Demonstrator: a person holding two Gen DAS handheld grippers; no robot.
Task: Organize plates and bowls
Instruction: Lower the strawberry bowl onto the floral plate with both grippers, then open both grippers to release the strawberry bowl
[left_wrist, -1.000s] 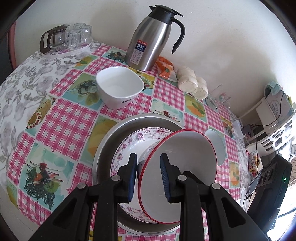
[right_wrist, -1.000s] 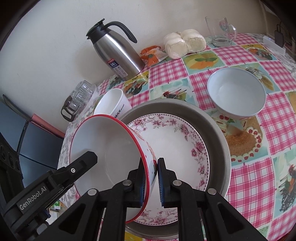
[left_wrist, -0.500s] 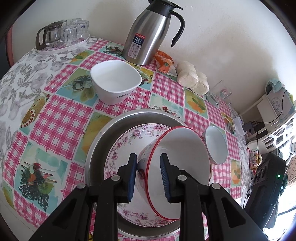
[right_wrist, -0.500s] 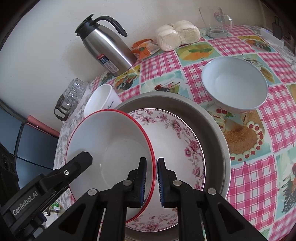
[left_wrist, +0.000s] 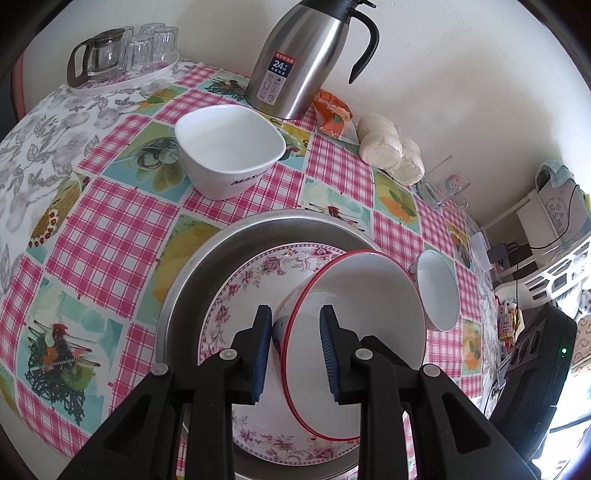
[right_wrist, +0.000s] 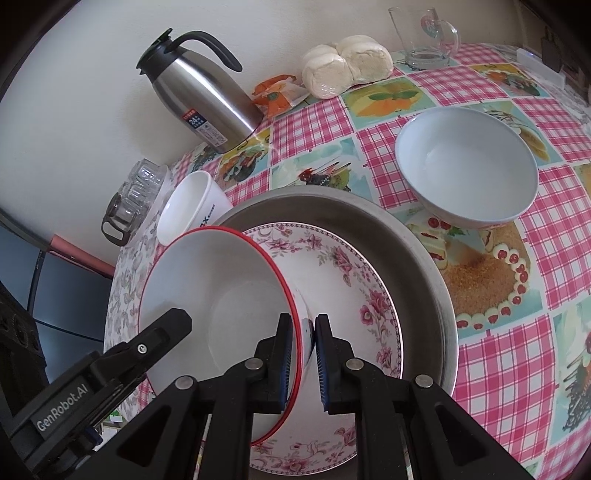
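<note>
A white bowl with a red rim (left_wrist: 362, 306) hangs tilted over the floral plate (left_wrist: 258, 273), which lies in a metal basin (left_wrist: 207, 258). My left gripper (left_wrist: 295, 347) is shut on the bowl's wall, one pad outside and one inside. From the other side my right gripper (right_wrist: 303, 347) is shut on the rim of the same bowl (right_wrist: 207, 295). The bowl's lower edge sits close to the plate (right_wrist: 354, 280); I cannot tell whether they touch. A white square bowl (left_wrist: 229, 147) stands behind the basin, and a pale round bowl (right_wrist: 465, 173) stands beside it.
A steel thermos (left_wrist: 303, 59), a snack packet (left_wrist: 332, 114), wrapped buns (left_wrist: 391, 151) and a glass mug (left_wrist: 443, 188) line the wall. A tray of glasses with a teapot (left_wrist: 122, 55) is at the far left corner. The table's edge runs near the basin (right_wrist: 417, 258).
Both grippers have come down with the red-rimmed bowl toward the floral plate. The bowl has tipped so its mouth faces more upward in the right wrist view.
</note>
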